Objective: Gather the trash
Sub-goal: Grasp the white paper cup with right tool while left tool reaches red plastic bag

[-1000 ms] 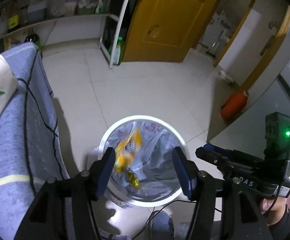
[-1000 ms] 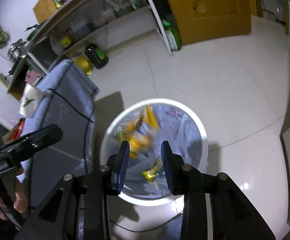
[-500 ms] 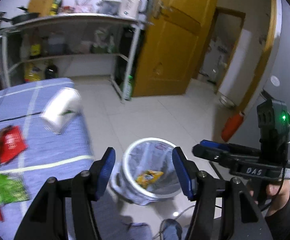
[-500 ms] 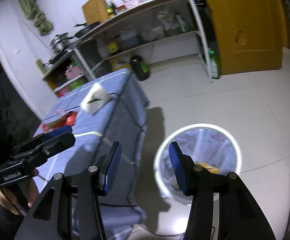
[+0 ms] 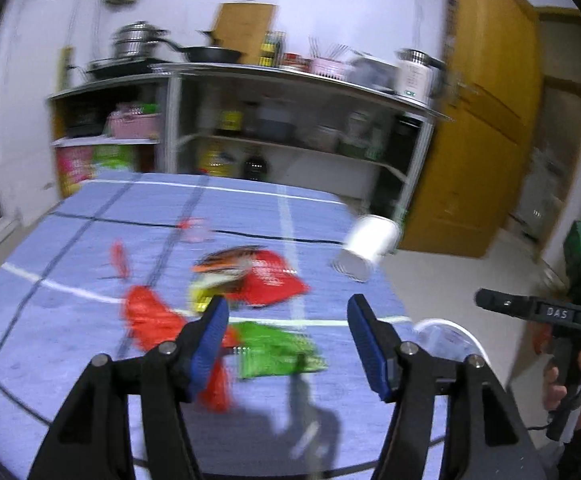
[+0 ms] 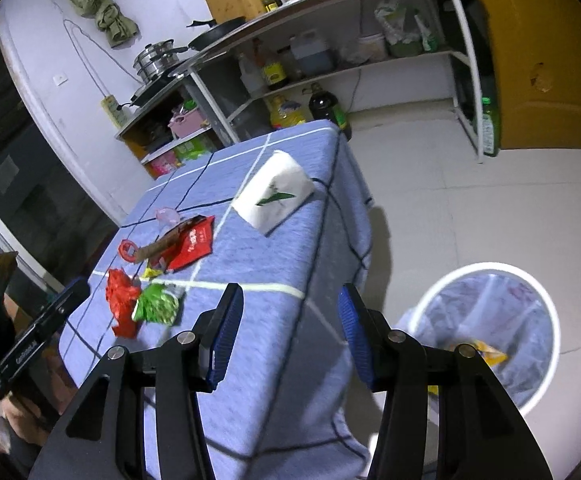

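Note:
Wrappers lie on the blue checked tablecloth (image 6: 290, 256): a green packet (image 5: 278, 354) (image 6: 156, 304), a crumpled red wrapper (image 5: 150, 320) (image 6: 120, 300), a flat red packet (image 5: 270, 280) (image 6: 192, 244) and a red ring (image 6: 128, 250). A white paper cup (image 5: 364, 248) (image 6: 274, 194) lies on its side near the table's right edge. The white bin (image 6: 486, 332) with a clear liner stands on the floor right of the table and holds yellow wrappers (image 6: 486, 354). My left gripper (image 5: 284, 332) is open and empty above the green packet. My right gripper (image 6: 290, 326) is open and empty over the table's near corner.
Metal shelves (image 6: 330, 68) with pots, bottles and bags stand behind the table. A yellow door (image 6: 546, 60) is at the far right. Tiled floor (image 6: 470, 200) lies between table, shelves and bin. The bin's rim shows in the left wrist view (image 5: 450, 328).
Both grippers have swung away from above the bin, up and left toward the table. The wrappers and the cup on the tablecloth have come into view. Both stay open.

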A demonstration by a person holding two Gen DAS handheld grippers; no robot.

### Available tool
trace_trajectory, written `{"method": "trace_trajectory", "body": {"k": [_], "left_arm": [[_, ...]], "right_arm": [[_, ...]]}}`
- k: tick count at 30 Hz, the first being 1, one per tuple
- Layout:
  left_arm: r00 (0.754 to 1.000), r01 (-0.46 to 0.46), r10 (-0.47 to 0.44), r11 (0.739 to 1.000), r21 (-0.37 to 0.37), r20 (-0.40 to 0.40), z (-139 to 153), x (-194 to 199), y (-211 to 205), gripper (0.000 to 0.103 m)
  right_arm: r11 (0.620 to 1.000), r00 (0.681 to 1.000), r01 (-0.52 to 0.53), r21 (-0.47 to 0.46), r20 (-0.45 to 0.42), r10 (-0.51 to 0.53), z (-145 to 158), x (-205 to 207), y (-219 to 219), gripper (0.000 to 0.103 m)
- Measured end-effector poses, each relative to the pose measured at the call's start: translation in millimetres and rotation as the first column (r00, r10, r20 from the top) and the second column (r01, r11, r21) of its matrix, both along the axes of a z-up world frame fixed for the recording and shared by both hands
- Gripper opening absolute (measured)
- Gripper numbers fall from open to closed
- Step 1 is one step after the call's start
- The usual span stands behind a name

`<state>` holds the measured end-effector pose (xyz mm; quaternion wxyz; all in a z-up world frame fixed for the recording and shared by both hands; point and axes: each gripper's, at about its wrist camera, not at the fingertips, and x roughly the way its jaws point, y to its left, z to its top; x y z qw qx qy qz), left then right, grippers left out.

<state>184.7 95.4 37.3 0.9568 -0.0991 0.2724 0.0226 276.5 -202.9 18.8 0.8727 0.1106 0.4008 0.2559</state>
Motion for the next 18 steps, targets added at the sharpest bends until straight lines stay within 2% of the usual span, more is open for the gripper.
{"method": "trace_trajectory", "body": {"k": [2, 8, 13, 18], "left_arm": [[0.999, -0.053, 0.052, 0.998, -0.017, -0.011, -6, 0, 18, 0.072], [0.975, -0.200, 0.192, 0.977, -0.069, -0.108, -35, 9, 63, 0.073], [0.954, -0.268, 0.251, 0.959, -0.096, -0.161, -53, 18, 82, 0.073], [0.946, -0.290, 0.267, 0.951, -0.108, -0.183, -59, 27, 85, 0.073]], "right_arm": [[1.000, 1.000, -0.004, 0.003, -0.012, 0.004, 0, 11, 14, 0.051], [1.000, 0.999, 0.008, -0.003, -0.051, -0.009, -1, 53, 52, 0.051], [0.999, 0.997, 0.040, -0.002, -0.073, -0.040, -6, 87, 73, 0.051], [0.996, 0.989, 0.090, 0.016, -0.120, -0.088, -17, 119, 88, 0.051]]}}
